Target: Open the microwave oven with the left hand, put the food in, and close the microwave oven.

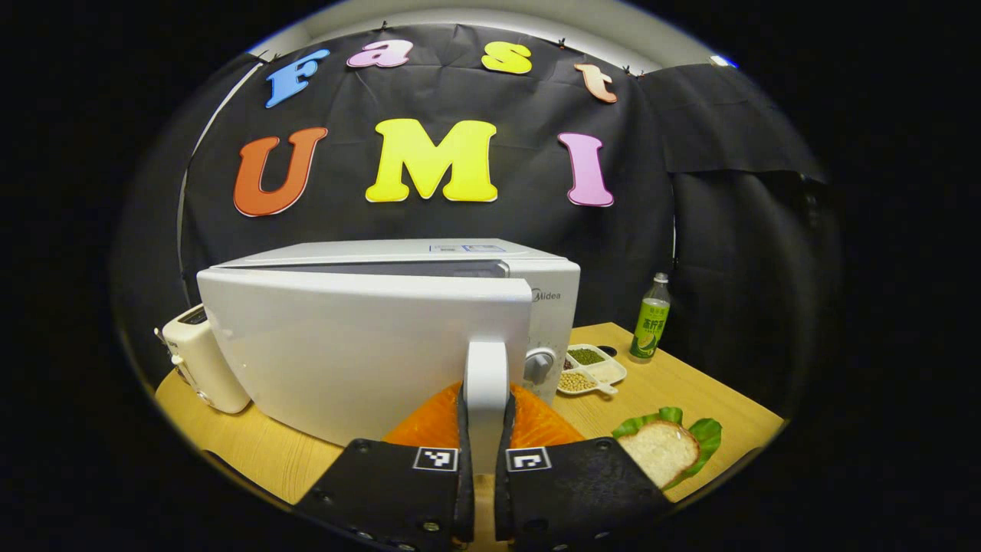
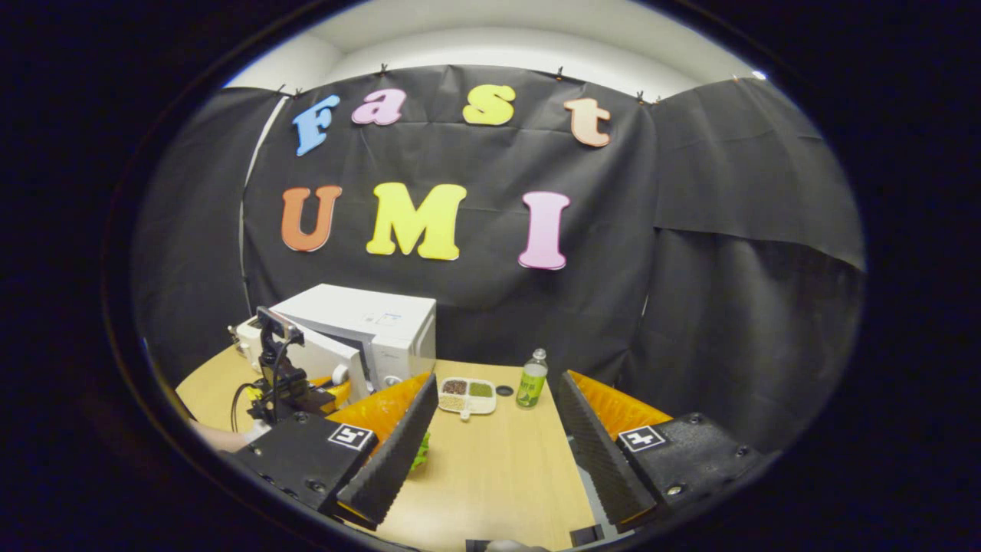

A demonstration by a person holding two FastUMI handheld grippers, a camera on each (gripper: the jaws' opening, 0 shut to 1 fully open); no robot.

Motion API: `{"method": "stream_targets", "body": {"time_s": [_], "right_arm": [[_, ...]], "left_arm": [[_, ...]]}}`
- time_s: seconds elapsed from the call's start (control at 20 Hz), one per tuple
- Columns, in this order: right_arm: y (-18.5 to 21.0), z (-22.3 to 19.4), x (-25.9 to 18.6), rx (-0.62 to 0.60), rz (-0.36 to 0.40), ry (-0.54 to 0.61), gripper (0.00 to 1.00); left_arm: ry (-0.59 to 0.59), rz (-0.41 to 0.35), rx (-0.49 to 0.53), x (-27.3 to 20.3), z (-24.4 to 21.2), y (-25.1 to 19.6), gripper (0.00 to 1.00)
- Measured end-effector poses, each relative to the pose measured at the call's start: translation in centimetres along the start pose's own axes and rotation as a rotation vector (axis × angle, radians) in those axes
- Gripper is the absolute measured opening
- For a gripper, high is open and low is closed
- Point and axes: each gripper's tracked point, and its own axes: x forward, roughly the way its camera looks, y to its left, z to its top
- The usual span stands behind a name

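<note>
My left gripper (image 1: 485, 452) has both fingers pressed on the white door handle (image 1: 486, 383) of the microwave oven (image 1: 398, 330), one pad on each side of it. The door (image 1: 360, 345) is swung partly out from the body, hinged on the left of the left gripper view, with a dark gap showing along its top edge. My right gripper (image 2: 498, 452) hangs over the wooden table (image 2: 490, 475) with its fingers spread wide and nothing between them.

In the right gripper view I can see the microwave oven at the back left of the table, and the left gripper in front of it at the door.

A brand word is printed at the top right corner of the oven front, beside the door, above a round knob (image 1: 539, 363). To the left of the oven stands a cream toaster (image 1: 201, 357).

A green bottle (image 1: 650, 319) with a pale cap stands at the back of the table; its label carries writing too small for me to make out. Near it lies a white divided dish (image 1: 592, 369): one compartment holds dark green grains, one holds yellowish beans, one looks pale.

The food, a slice of bread (image 1: 659, 449) on a green leaf (image 1: 709, 431), lies on the table to the right of my left gripper, well apart from the oven.
</note>
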Motion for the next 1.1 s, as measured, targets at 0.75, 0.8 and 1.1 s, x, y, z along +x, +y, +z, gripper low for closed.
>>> {"method": "stream_targets", "body": {"time_s": [0.75,0.8,1.1], "right_arm": [[8.2,0.0,-4.0,-0.013,0.126,-0.026,1.00],[8.6,0.1,-4.2,-0.013,0.134,-0.028,1.00],[11.6,-0.8,-4.6,-0.010,0.188,-0.011,1.00]], "left_arm": [[0.045,0.065,0.051,-10.4,-1.6,6.1,0.97],[0.047,0.072,0.049,-11.2,-1.7,6.5,0.96],[0.077,0.141,0.023,-16.7,-3.2,10.0,0.96]]}}
